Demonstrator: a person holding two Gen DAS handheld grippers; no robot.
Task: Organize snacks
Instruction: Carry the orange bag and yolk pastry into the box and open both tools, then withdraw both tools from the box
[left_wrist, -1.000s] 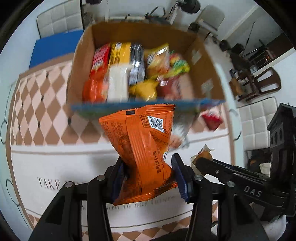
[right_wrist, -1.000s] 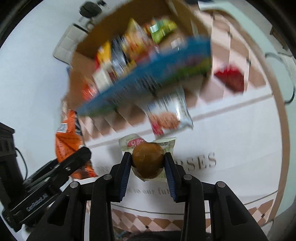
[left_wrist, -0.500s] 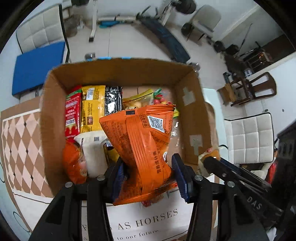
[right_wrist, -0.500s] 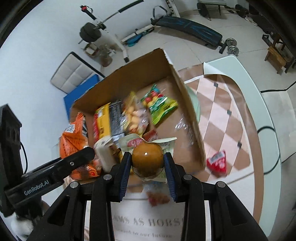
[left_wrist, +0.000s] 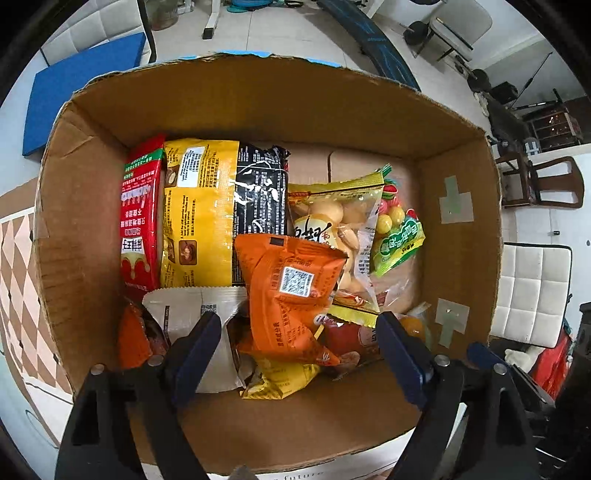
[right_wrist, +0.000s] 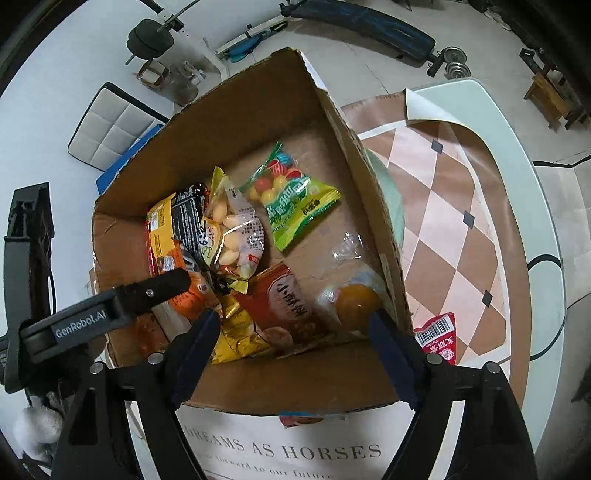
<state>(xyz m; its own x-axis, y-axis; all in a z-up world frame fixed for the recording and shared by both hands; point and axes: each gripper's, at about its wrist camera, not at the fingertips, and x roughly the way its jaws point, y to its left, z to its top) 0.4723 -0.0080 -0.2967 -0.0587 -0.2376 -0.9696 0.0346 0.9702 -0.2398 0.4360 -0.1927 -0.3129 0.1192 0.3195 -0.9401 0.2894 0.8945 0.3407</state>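
Orange packet (left_wrist: 291, 295) sits loose between my left fingers (left_wrist: 195, 347), tilted on the heap inside the cardboard box (left_wrist: 258, 107); my left gripper (left_wrist: 299, 350) is opening, pads clear of it. My right gripper (right_wrist: 295, 354) is opening too, and the round brown cake in its clear wrapper (right_wrist: 354, 302) lies just ahead of my right-hand finger, against the box wall. A red packet (right_wrist: 437, 338) lies outside the box, beyond that same finger, on the tablecloth (right_wrist: 461, 240).
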